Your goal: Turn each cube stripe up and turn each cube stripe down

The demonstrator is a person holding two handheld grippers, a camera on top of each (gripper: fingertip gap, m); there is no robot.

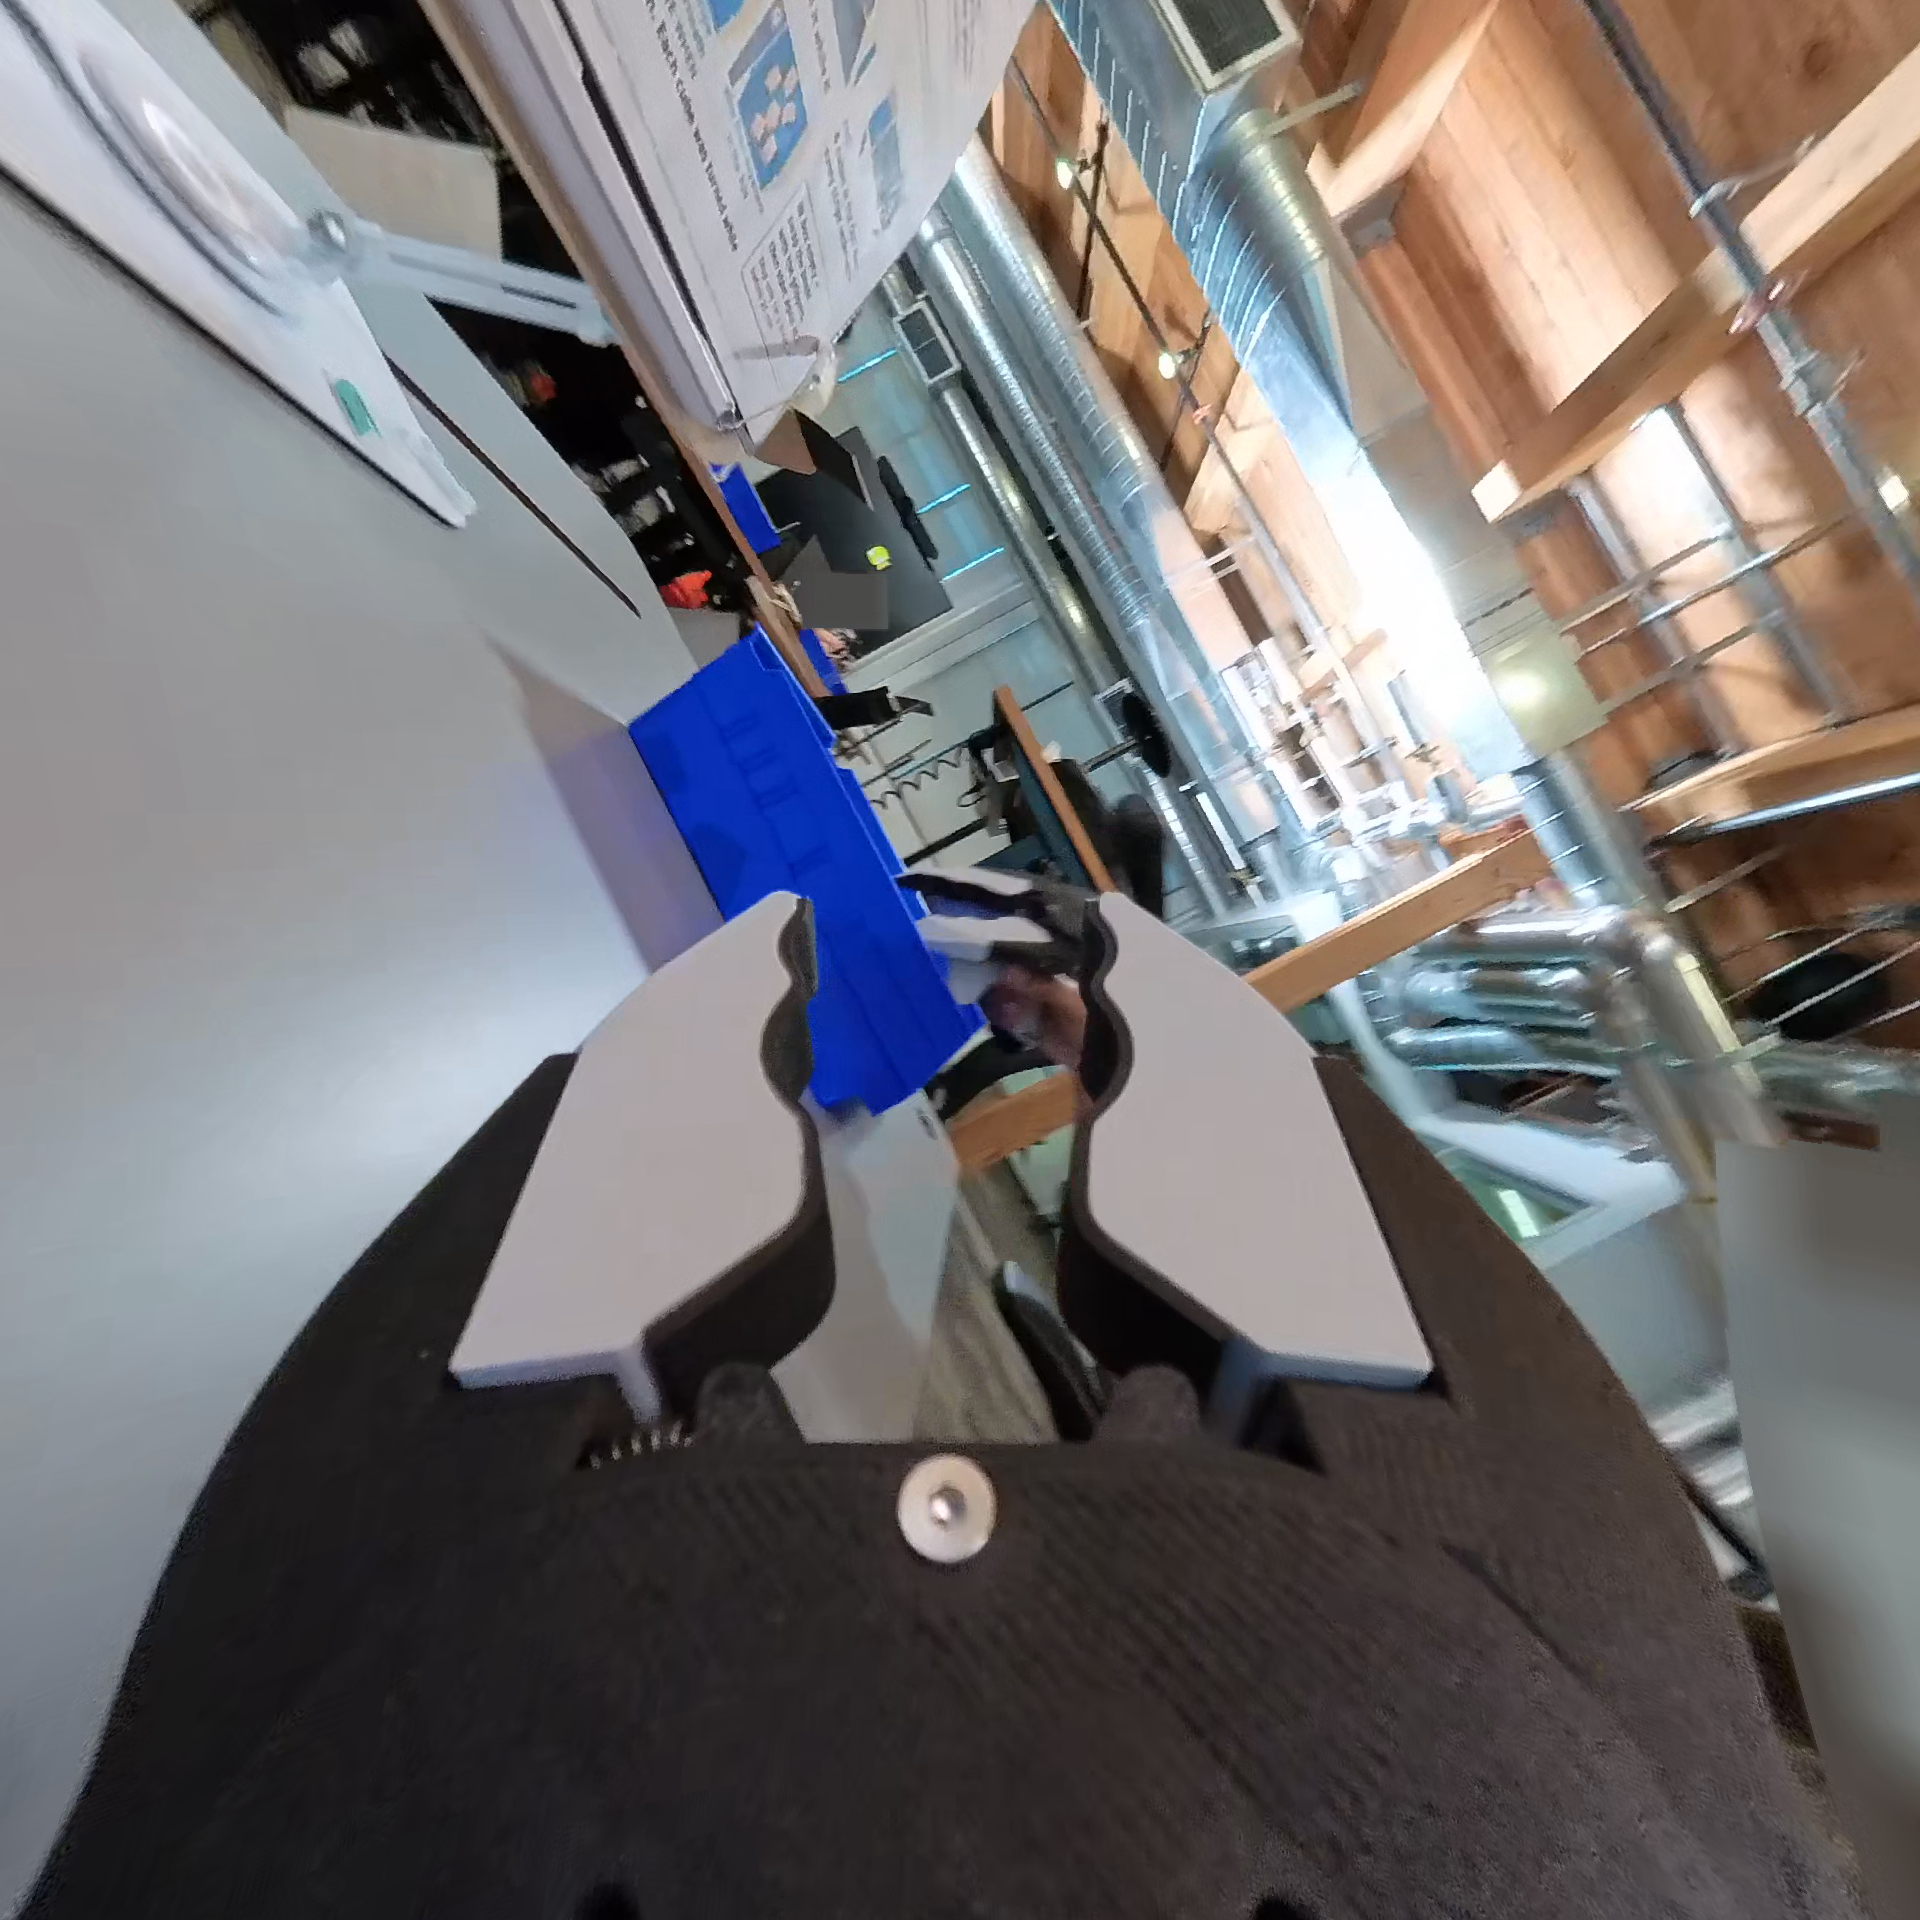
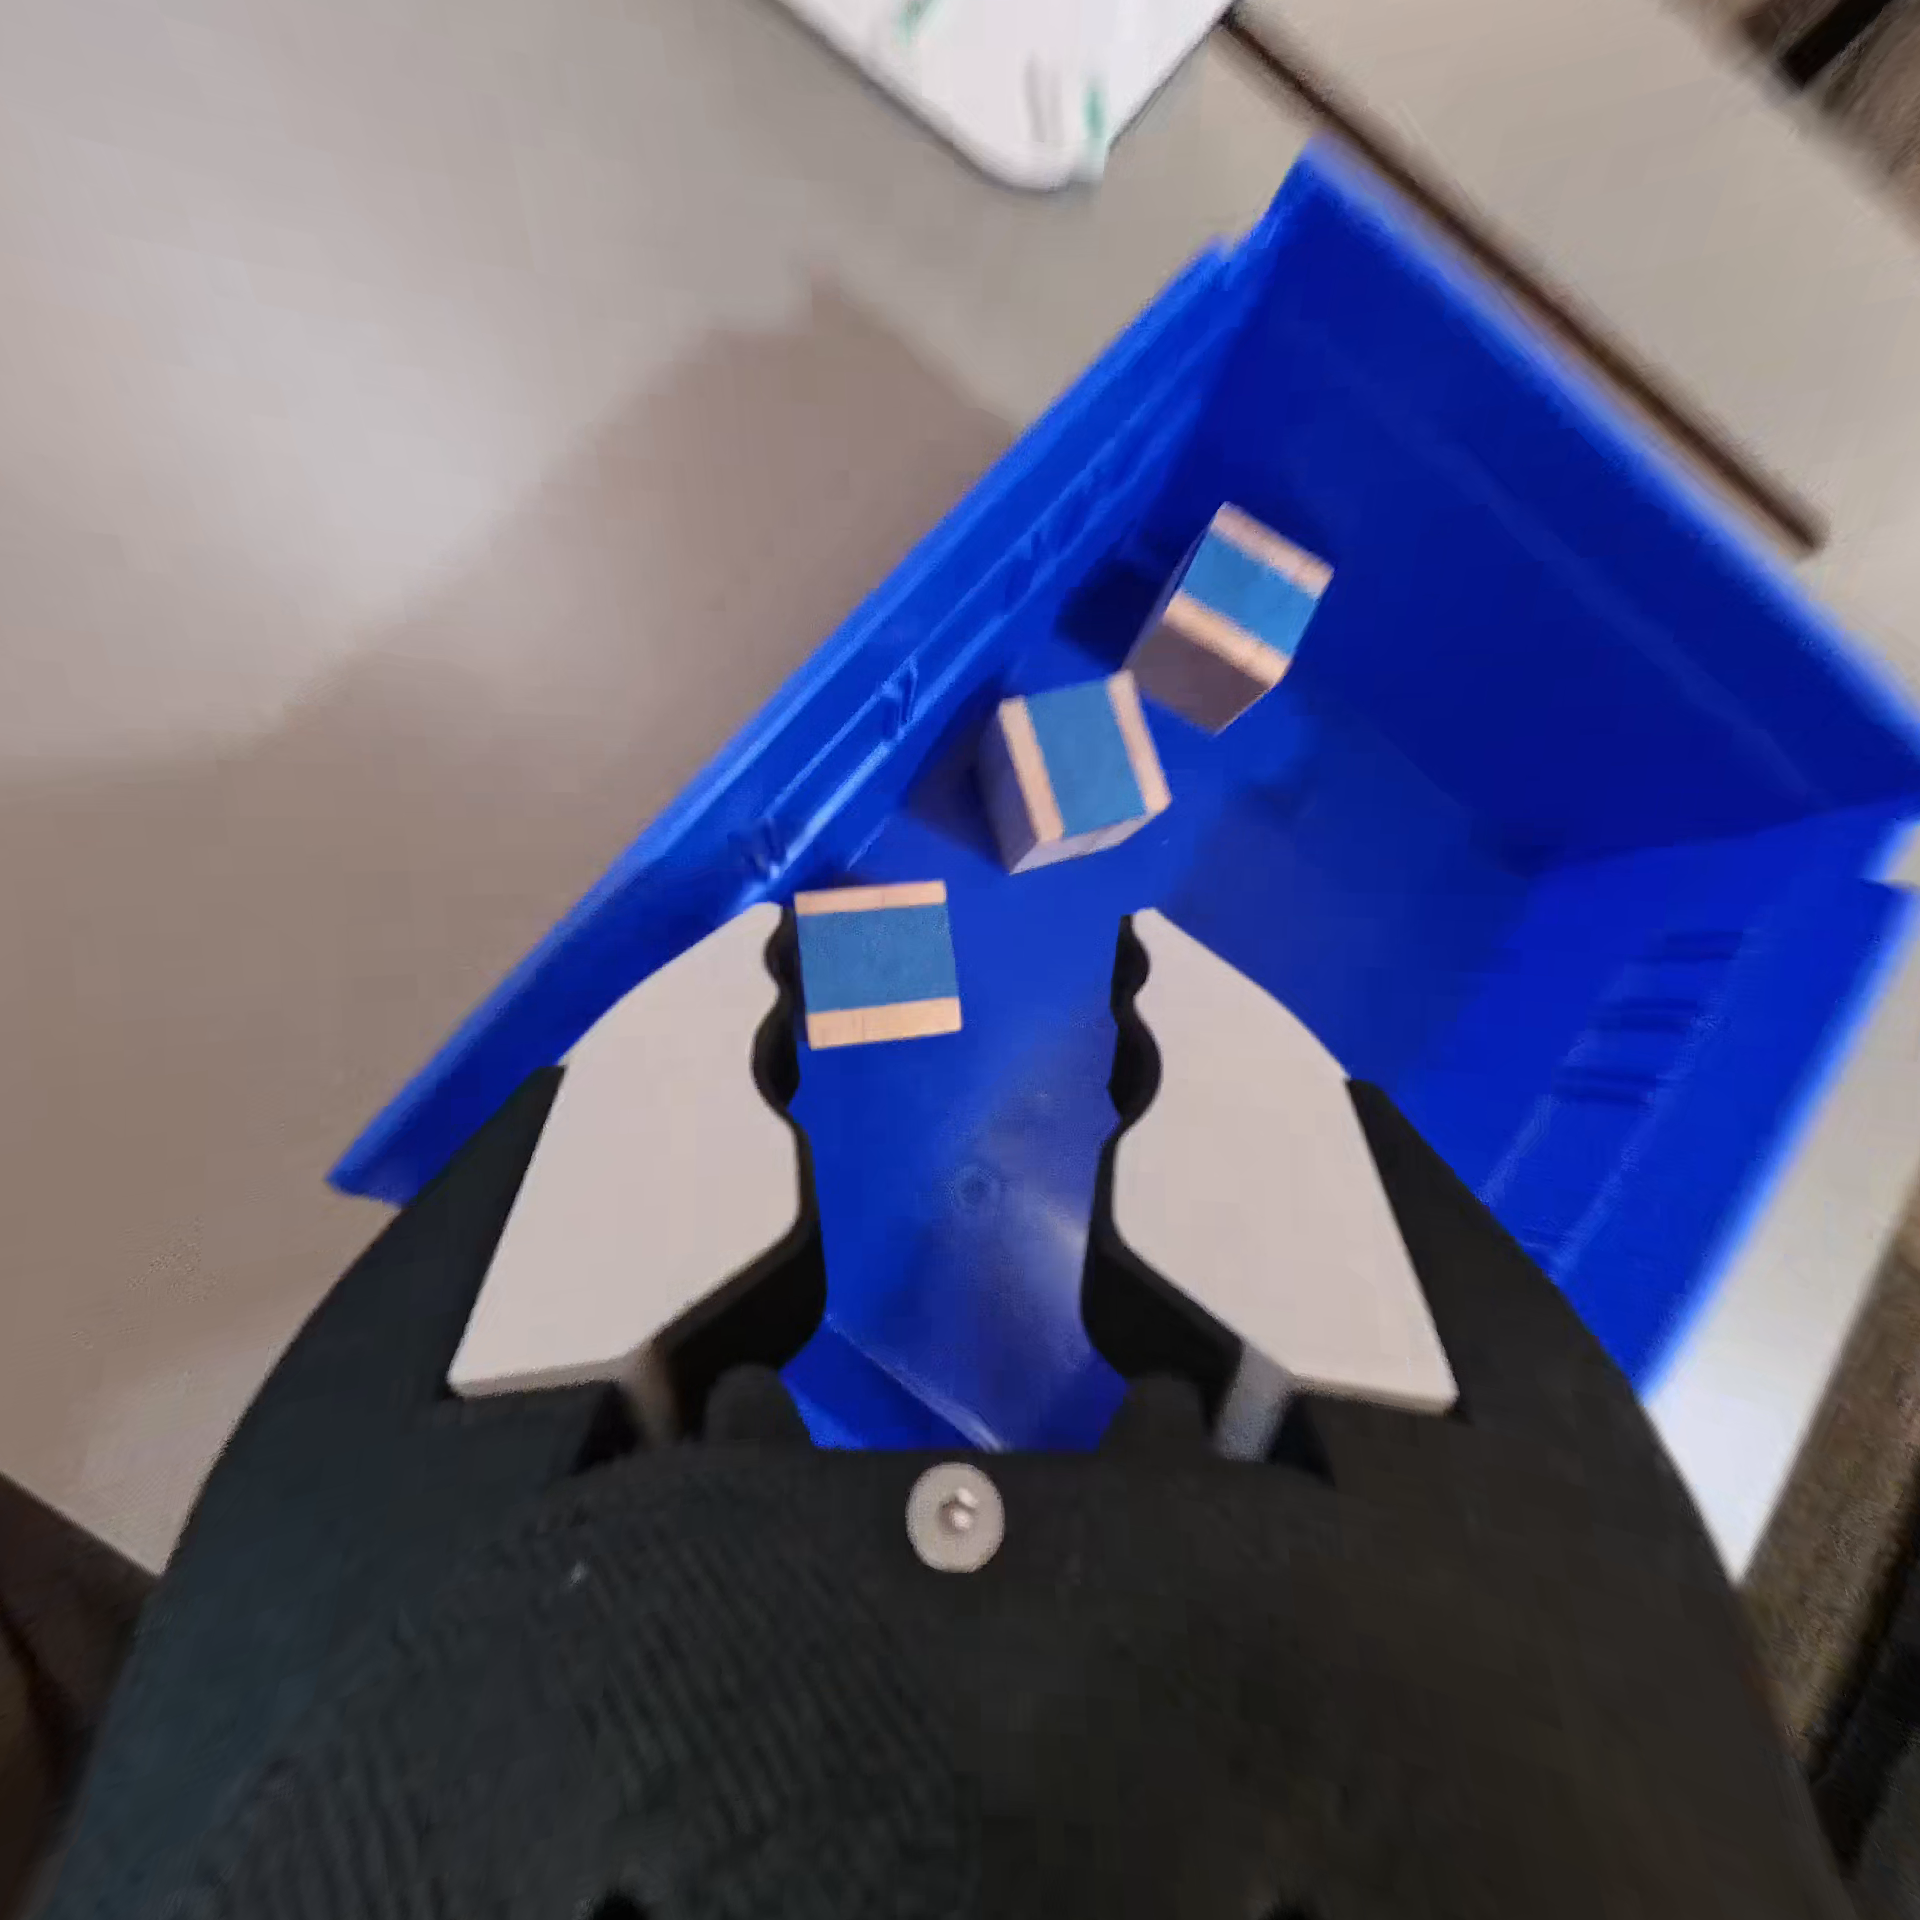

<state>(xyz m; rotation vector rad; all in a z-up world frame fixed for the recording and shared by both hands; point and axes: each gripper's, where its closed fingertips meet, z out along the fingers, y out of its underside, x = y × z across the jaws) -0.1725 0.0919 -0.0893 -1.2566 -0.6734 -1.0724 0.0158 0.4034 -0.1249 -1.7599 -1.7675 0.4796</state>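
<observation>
Three wooden cubes with a blue stripe lie in a blue bin point(image 2: 1475, 582), all stripe up. The nearest cube point(image 2: 878, 964) sits just inside my right gripper's point(image 2: 951, 925) left fingertip. The middle cube point(image 2: 1075, 769) and the far cube point(image 2: 1231, 618) lie beyond the fingertips. The right gripper is open and empty, hovering over the bin floor. My left gripper point(image 1: 951, 914) is open and empty, rolled sideways, and points past the bin's outer wall point(image 1: 790, 852). No cubes show in the left wrist view.
The bin stands on a pale tabletop point(image 2: 312, 499). A white sheet point(image 2: 997, 73) lies beyond the bin; it also shows in the left wrist view point(image 1: 208, 208). The other gripper's white fingers point(image 1: 977, 914) show over the bin rim. Workshop shelves and ducts fill the background.
</observation>
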